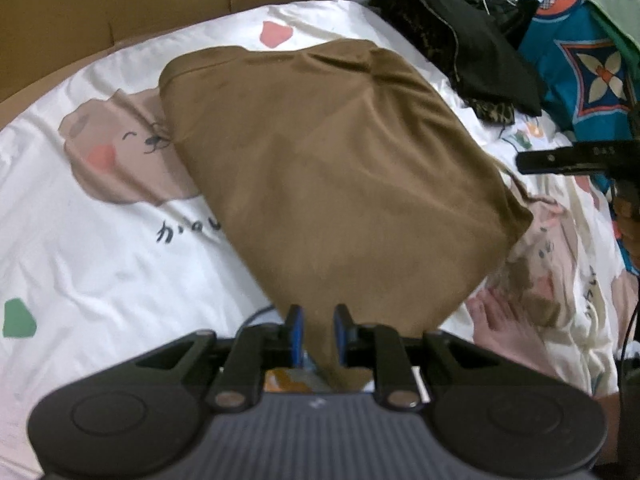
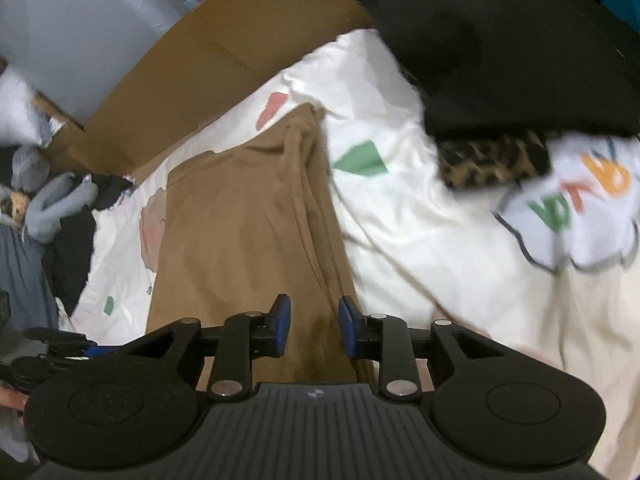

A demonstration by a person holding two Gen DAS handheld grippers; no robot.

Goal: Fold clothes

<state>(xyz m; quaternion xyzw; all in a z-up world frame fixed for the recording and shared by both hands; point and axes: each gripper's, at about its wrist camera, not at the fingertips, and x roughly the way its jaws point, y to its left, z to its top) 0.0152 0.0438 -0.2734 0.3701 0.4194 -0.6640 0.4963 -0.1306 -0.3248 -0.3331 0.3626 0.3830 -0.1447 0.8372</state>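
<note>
So the one brown garment (image 1: 340, 168) was lying folded over on the bed sheet (image 1: 100, 248), spread out right ahead of both tools, with its near corner running back between the left gripper (image 1: 318, 330)'s two blue pads. Those pads had a gap on either side of the cloth as far as I could see, so it looked let go rather than pinched. The right gripper (image 2: 314, 326) was the same deal: jaws parted, hanging over the brown fabric's right edge with nothing squeezed between them. Further out ahead and to the right of the left tool there was one black garment (image 1: 460, 40) with a leopard-print piece (image 1: 494, 112) poking out from under it, and past that a blue patterned cloth (image 1: 580, 68). Only container-ish thing was the cardboard box (image 2: 240, 48) beyond the far edge of the sheet; couldn't tell what was in it. Off to the left of the right tool sat a heap of grey and dark clothes (image 2: 52, 216), too jumbled to count. A bare foot (image 1: 508, 328) showed just right of the left tool.
</note>
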